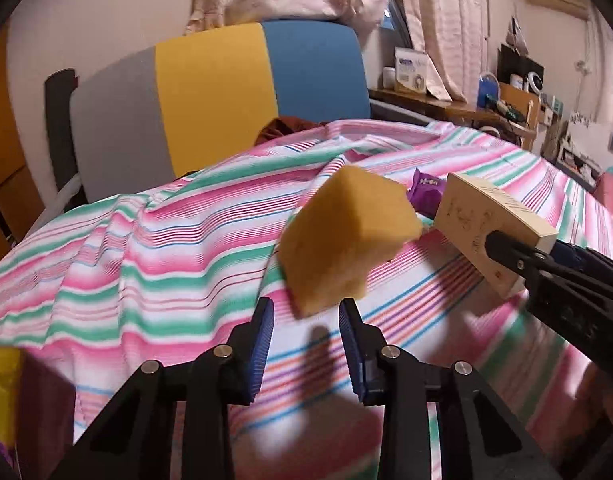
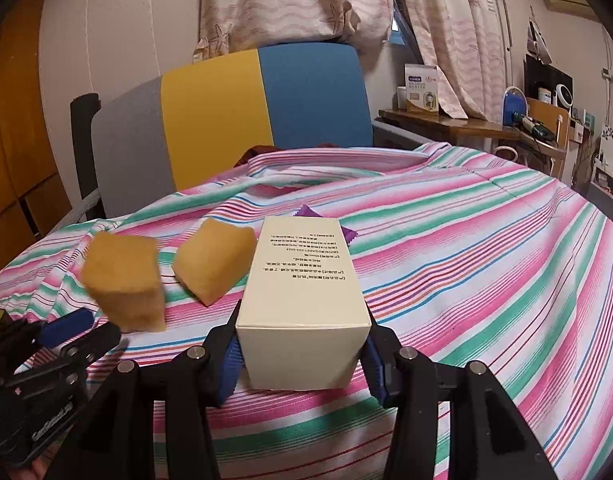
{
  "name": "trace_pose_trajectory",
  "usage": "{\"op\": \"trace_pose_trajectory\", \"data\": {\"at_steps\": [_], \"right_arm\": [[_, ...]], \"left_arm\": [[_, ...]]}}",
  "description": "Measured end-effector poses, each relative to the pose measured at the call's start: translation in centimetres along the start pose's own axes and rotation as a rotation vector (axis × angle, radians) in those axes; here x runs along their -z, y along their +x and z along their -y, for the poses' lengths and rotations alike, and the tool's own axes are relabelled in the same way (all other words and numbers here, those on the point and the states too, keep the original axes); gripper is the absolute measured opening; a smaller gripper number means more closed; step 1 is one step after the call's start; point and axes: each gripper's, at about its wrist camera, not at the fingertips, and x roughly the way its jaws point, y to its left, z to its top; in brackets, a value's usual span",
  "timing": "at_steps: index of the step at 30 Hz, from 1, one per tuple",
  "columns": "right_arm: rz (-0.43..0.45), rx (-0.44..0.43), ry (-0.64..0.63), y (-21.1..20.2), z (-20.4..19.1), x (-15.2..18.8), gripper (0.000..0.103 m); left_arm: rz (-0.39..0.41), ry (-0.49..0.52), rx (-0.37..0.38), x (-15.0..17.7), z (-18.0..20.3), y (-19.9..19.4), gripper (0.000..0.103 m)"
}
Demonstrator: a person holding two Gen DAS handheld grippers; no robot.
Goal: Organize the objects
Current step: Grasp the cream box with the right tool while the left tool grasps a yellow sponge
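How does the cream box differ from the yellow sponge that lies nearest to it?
The cream box is clamped in the right gripper, while the yellow sponge lies free on the striped cloth. The box has smooth faces and printed text; the sponge is plain, with softer edges. The box is pale cream; the sponge is yellow-orange. Both are blocky.

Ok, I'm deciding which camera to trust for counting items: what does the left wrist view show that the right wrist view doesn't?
Only the left wrist view: a yellow object at its lower left edge, and the right gripper seen from the side, clamped on the cream box.
Only the right wrist view: two sponges, the nearer sponge and the farther sponge (the left view shows just one), plus the box's printed top.
Both: the box, the purple packet, the striped cloth and the left gripper.
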Motion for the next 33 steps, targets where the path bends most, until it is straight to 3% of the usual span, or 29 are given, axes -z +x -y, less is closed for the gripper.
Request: {"op": "trace_pose_trajectory", "data": {"at_steps": [5,6,7,8,9,15,18,22,24,25,27,33], "right_arm": [[0.000,0.010,-0.018,0.0,-0.4,0.0,0.050],[0.003,0.012,-0.018,-0.1,-0.4,0.0,0.050],[0.006,0.014,-0.017,-0.1,-0.4,0.0,0.050],[0.010,0.016,-0.013,-0.2,-0.3,0.0,0.050],[0.012,0.016,-0.009,-0.2,-0.2,0.0,0.050],[0.003,0.013,0.005,0.0,0.0,0.1,0.050],[0.005,0.010,0.010,0.0,0.1,0.1,0.051],[-0.002,0.006,0.028,0.1,0.4,0.2,0.051],[-0.005,0.005,0.038,0.2,0.5,0.3,0.051],[-0.006,0.004,0.041,0.2,0.6,0.3,0.051],[-0.008,0.003,0.044,0.2,0.7,0.3,0.051],[-0.007,0.015,0.030,0.3,0.4,0.2,0.051]], "left_arm": [[-0.012,-0.005,0.005,0.6,0.2,-1.1,0.034],[-0.013,0.005,0.018,0.4,0.4,-1.1,0.039],[-0.014,0.020,0.035,0.1,0.6,-1.1,0.046],[-0.016,0.025,0.041,-0.3,0.7,-1.0,0.068],[-0.011,0.027,0.042,-0.8,0.7,-1.0,0.085],[0.004,0.070,0.011,-4.6,0.7,0.9,0.103],[-0.017,0.128,-0.011,-5.8,1.3,2.9,0.103],[-0.038,0.153,0.045,-5.7,2.1,4.3,0.100],[-0.057,0.138,0.093,-4.9,2.1,5.0,0.063],[-0.072,0.138,0.073,-4.4,2.1,5.3,0.063],[-0.082,0.145,0.023,-3.7,2.1,5.6,0.054],[-0.040,0.089,0.019,-2.4,0.6,3.7,0.052]]}}
